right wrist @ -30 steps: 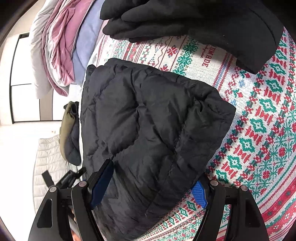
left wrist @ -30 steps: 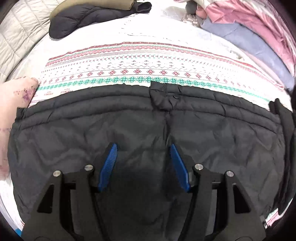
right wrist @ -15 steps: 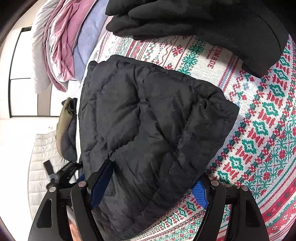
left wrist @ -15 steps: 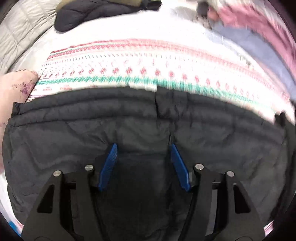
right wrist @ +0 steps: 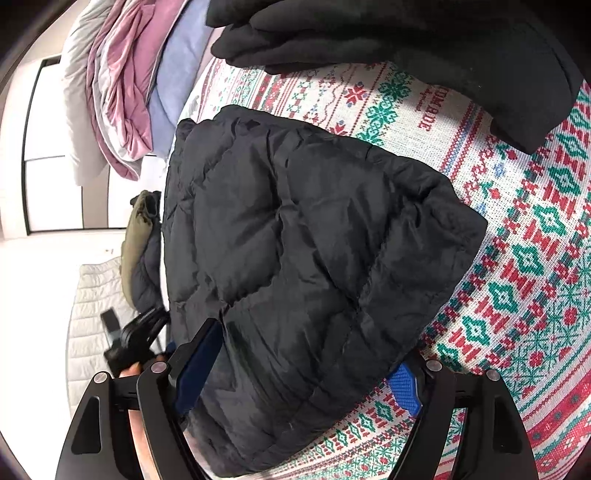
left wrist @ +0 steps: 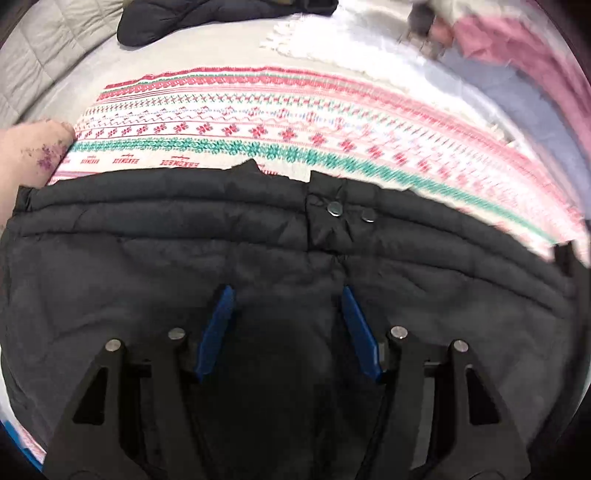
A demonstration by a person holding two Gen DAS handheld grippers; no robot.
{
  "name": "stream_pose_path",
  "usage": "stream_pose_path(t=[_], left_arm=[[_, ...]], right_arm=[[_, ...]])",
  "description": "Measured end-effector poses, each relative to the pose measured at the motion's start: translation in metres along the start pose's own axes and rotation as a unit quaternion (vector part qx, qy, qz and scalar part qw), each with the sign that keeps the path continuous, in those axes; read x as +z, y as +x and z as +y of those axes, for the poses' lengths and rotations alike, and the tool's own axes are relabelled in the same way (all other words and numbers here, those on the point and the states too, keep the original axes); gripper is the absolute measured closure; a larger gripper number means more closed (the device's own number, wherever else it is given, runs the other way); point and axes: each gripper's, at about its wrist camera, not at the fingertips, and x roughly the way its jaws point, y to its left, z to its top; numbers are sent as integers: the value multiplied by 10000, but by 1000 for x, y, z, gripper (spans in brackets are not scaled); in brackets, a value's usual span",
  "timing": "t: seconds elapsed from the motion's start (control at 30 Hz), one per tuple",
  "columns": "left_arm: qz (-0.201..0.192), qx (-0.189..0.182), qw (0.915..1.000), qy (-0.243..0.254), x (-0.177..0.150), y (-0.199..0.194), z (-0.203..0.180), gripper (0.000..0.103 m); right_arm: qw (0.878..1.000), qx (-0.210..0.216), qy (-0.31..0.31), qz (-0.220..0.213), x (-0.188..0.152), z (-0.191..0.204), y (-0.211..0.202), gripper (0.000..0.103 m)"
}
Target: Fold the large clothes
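A black puffer jacket lies folded on a red, green and white patterned blanket. Its snap buttons show near the far edge. My left gripper points down onto the jacket's middle, its blue pads apart with flat fabric under them. In the right wrist view the jacket is a thick bundle on the blanket. My right gripper straddles its near end and its jaws are opening, the right pad clear of the fabric. The left gripper shows at the jacket's left side.
A pile of black garments sits at the far end of the blanket. Pink and lilac bedding is heaped beyond. A dark and olive jacket lies on white quilting. A pale pink cloth with purple specks touches the jacket's left corner.
The left wrist view has rolled a little, so the snap buttons now sit further right. The right gripper's jaws have spread slightly wider around the jacket's end.
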Motion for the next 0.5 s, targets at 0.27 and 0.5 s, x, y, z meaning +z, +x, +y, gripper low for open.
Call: stream_pose_path(t=[0.27, 0.5], left_arm=[[-594, -459, 9972, -34, -99, -75, 44, 41], [-451, -535, 9975, -57, -181, -93, 64, 41]], right_arm=[[9998, 88, 123, -88, 1, -3, -2, 20], [9993, 199, 141, -271, -9, 0, 1, 19]])
